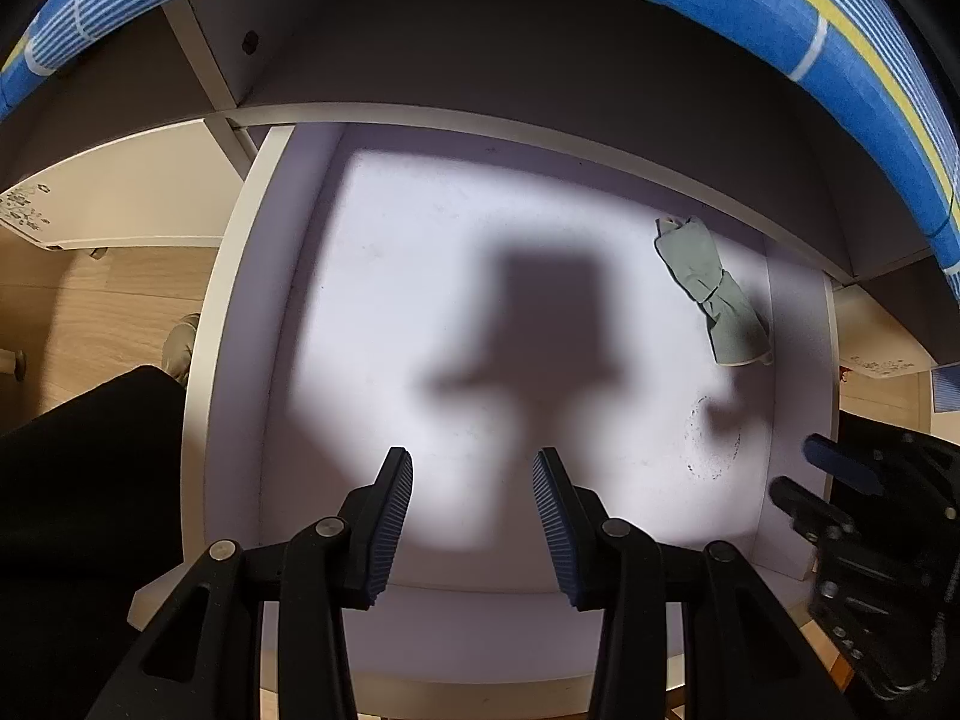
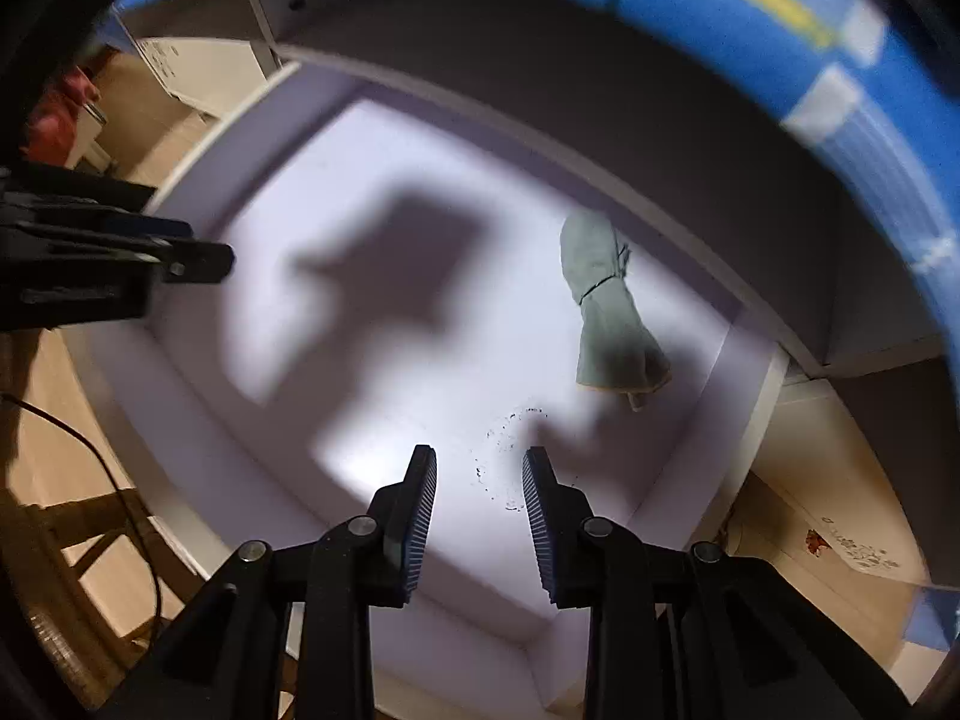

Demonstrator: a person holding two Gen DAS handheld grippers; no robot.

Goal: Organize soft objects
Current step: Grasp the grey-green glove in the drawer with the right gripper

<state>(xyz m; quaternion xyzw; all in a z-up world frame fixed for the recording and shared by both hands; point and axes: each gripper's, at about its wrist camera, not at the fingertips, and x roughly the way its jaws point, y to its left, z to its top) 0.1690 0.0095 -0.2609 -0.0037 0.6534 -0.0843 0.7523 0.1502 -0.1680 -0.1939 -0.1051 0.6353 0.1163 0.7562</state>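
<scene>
A white drawer (image 1: 252, 276) lay pulled out beneath a bed with a blue striped cover (image 1: 780, 30), and both grippers pointed down into it. Its floor was almost bare: one pale green folded cloth (image 1: 714, 294), tied round the middle, lay near the far right corner, apart from both tools. That looked like the only soft item stowed so far, so the sorting seemed early or between items.

The left gripper (image 1: 473, 516) held nothing, its jaws parted over the bare floor. The right gripper (image 2: 480, 516) was also empty; its jaws stood apart with a narrower gap, clasping nothing.

A faint ring of dark specks (image 2: 510, 462) marked the drawer floor. No brand, label or legible writing showed.
</scene>
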